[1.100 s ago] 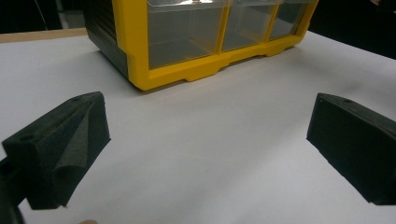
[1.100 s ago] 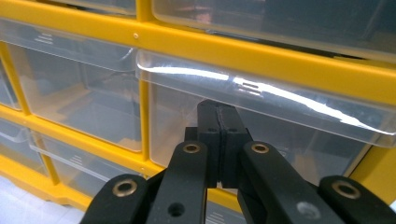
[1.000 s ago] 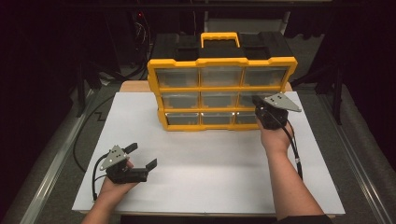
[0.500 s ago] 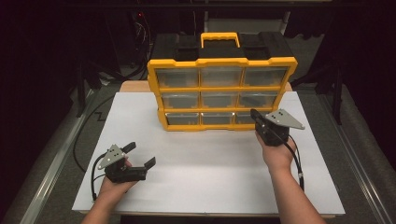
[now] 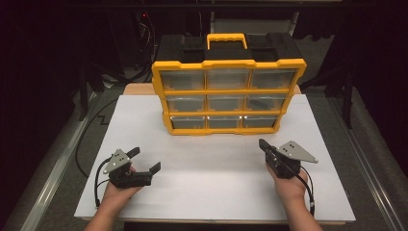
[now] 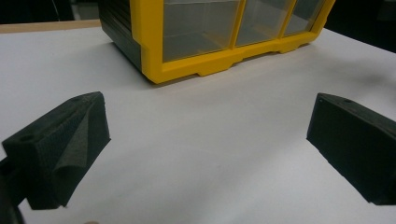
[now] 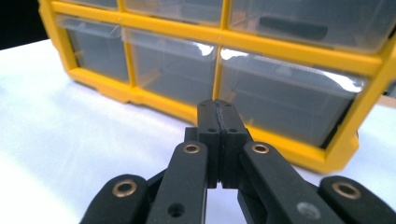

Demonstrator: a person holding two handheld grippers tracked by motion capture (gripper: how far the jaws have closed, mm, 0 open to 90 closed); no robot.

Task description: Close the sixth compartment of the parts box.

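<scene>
A yellow and black organiser cabinet (image 5: 226,94) with clear drawers in three rows stands upright at the back of the white board (image 5: 211,183). A dark object lies in the middle-right drawer (image 5: 263,102). My left gripper (image 5: 144,160) rests low at the front left, jaws wide open with nothing between them; its view shows the cabinet's lower left corner (image 6: 154,70) ahead. My right gripper (image 5: 263,144) hovers at the front right, shut and empty, pointing at the cabinet's lower right drawer (image 7: 285,102). Its pads (image 7: 218,123) meet tightly.
The board sits on a wooden table whose edge (image 5: 139,89) shows behind it. Dark floor, metal rails (image 5: 53,168) and cables surround the table. Cables trail from both grippers along the wrists (image 5: 308,192).
My right hand has drawn back from the cabinet's lower right drawer toward the front edge and sunk lower. The left hand has stayed put.
</scene>
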